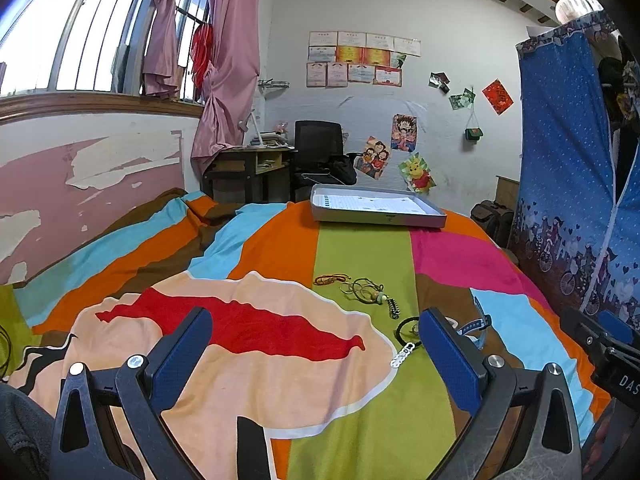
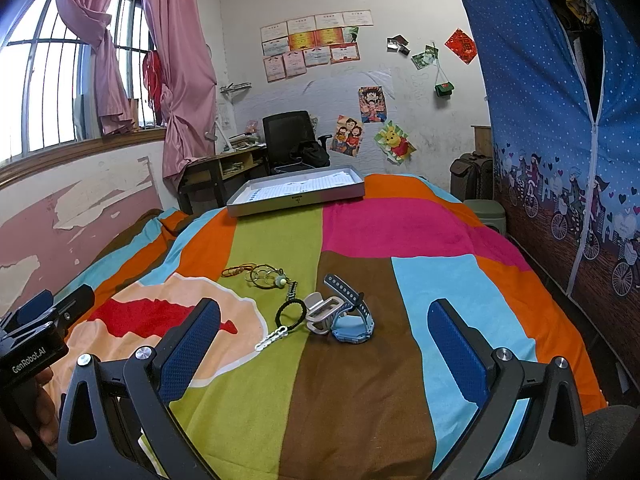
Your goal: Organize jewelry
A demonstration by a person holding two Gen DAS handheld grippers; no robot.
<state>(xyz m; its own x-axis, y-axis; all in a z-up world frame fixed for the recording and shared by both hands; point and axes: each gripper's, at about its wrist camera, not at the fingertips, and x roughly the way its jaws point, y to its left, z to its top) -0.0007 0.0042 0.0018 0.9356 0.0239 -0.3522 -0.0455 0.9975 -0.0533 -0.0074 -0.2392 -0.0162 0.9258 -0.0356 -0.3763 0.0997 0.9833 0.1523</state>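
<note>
Jewelry lies on a colourful bedspread (image 2: 352, 380): an orange cord bracelet (image 2: 239, 269), a green cord necklace with rings and a bead (image 2: 269, 276), a black hair tie with a white clip (image 2: 290, 313), a white hair claw (image 2: 323, 312) and a blue watch (image 2: 352, 320). The pieces also show in the left wrist view: cord bracelet (image 1: 331, 279), necklace (image 1: 362, 290), hair tie (image 1: 407, 326). A grey open box (image 2: 296, 193) sits farther back, and shows in the left view too (image 1: 376, 210). My left gripper (image 1: 316, 334) is open and empty. My right gripper (image 2: 324, 328) is open and empty, short of the watch.
A blue fabric wardrobe (image 2: 568, 140) stands along the bed's right side. A wall with peeling pink paint (image 1: 80, 184) runs along the left. A desk (image 2: 224, 168) and black chair (image 2: 288, 140) stand beyond the bed's far end. A suitcase (image 2: 472, 176) sits by the wardrobe.
</note>
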